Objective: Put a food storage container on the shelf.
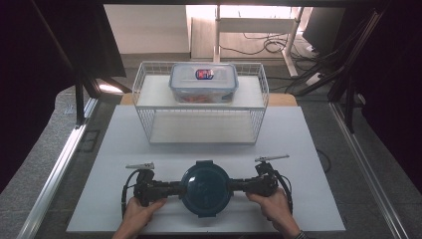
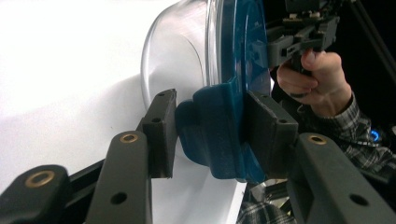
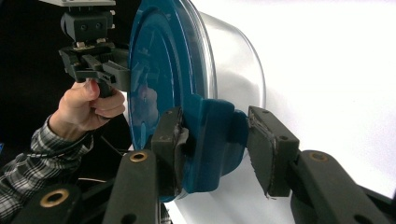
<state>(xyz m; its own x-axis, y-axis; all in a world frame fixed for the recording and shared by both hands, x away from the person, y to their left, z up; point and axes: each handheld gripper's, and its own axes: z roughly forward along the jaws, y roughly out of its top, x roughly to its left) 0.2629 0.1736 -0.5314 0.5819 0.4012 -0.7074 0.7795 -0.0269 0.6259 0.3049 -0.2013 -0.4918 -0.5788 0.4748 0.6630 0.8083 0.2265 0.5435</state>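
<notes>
Round clear container point(image 1: 205, 188) with dark blue clip lid near me on the white board, my left gripper point(image 1: 171, 188) clamped on its left latch tab, my right gripper point(image 1: 238, 185) straddling the right tab, one pad touching, the other apart

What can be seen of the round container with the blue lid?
The round container has a clear, glass-like bowl and a glossy dark blue plastic lid with clip tabs at its rim. It sits upright on the white board, near the front edge. The left gripper has its jaws around one side tab, the right gripper around the opposite tab. Contents cannot be told.
</notes>
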